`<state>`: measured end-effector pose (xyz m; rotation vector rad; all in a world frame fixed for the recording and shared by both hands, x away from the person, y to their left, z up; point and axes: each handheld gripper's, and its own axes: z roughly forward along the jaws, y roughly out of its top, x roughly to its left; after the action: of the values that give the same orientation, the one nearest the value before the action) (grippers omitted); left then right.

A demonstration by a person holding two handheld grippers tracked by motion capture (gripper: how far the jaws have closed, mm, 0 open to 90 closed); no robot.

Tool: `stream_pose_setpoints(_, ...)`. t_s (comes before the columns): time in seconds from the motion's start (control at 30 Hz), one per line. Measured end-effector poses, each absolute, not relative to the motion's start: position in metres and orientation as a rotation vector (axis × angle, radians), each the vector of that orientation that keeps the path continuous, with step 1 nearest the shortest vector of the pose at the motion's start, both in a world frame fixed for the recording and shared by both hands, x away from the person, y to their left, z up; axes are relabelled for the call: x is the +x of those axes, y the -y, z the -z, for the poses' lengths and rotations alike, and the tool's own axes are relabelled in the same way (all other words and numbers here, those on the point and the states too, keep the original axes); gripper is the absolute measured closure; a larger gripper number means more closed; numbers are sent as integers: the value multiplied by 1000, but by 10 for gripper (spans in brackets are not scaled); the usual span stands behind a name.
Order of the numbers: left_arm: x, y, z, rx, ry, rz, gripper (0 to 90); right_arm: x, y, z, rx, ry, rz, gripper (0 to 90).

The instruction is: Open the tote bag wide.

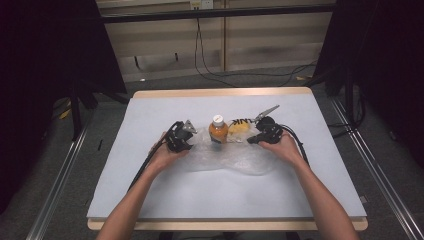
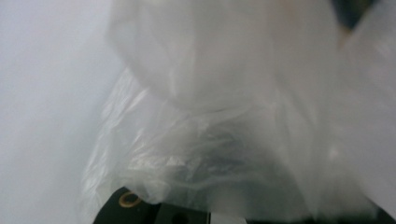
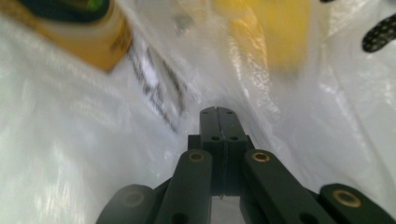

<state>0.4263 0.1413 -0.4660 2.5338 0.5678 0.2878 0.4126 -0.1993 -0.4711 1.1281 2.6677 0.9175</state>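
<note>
A crumpled clear plastic bag [image 1: 225, 162] lies on the pale mat between my two grippers. At its far edge stands an orange bottle [image 1: 218, 131] with a white cap, and a yellow item [image 1: 239, 129] sits just right of it. My left gripper [image 1: 189, 132] is at the bag's left rim. In the left gripper view, bunched plastic [image 2: 210, 140] veils the jaws, and the folds gather over a narrow dark shape. My right gripper [image 3: 218, 115] is shut with bag film pressed around its tips. Beyond it are the bottle [image 3: 79, 37] and the yellow item [image 3: 271, 32].
The pale mat [image 1: 150, 115] covers a wooden table [image 1: 220, 92]. A black dotted object [image 3: 380, 32] shows at the right edge of the right gripper view. Cables run across the floor behind the table, and dark stands flank both sides.
</note>
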Motion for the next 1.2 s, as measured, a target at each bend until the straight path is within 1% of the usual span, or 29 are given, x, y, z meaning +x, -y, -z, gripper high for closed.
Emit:
stream_pose_setpoints(0.1, 423, -152, 466, 2542, -571, -302, 900, 403, 210, 470, 1092, -2692, -888, 900)
stream_pose_setpoints(0.23, 417, -158, 463, 2595, -534, -346, 900, 392, 228, 470, 1088, -2689, -898, 900)
stream_pose_setpoints(0.33, 416, -163, 462, 2621, -515, -349, 900, 386, 238, 470, 1056, -2697, -890, 900)
stream_pose_setpoints(0.4, 415, -168, 463, 2595, -549, -335, 900, 382, 243, 469, 1050, -2698, -882, 900)
stream_pose_setpoints(0.43, 415, -171, 462, 2612, -535, -340, 900, 381, 246, 469, 1034, -2699, -881, 900)
stream_pose_setpoints(0.53, 411, -176, 463, 2594, -541, -340, 900, 374, 254, 468, 1038, -2705, -862, 900)
stream_pose_setpoints(0.7, 411, -175, 463, 2589, -573, -332, 900, 369, 252, 467, 994, -2692, -821, 900)
stream_pose_setpoints(0.77, 409, -176, 464, 2561, -594, -337, 900, 370, 254, 468, 1013, -2689, -843, 900)
stream_pose_setpoints(0.83, 410, -179, 465, 2489, -623, -270, 900, 371, 254, 469, 1042, -2672, -885, 900)
stream_pose_setpoints(0.87, 410, -181, 466, 2482, -614, -271, 900, 372, 253, 470, 1047, -2669, -903, 900)
stream_pose_setpoints(0.9, 409, -181, 467, 2441, -634, -269, 900, 373, 253, 471, 1049, -2663, -936, 900)
stream_pose_setpoints(0.93, 410, -182, 465, 2444, -619, -260, 900, 374, 252, 471, 1057, -2659, -970, 900)
stream_pose_setpoints(0.97, 407, -181, 466, 2367, -666, -246, 900, 375, 251, 470, 1066, -2649, -1009, 900)
stream_pose_setpoints(1.2, 399, -179, 440, 2285, -583, -251, 900, 378, 233, 450, 1017, -2608, -1156, 900)
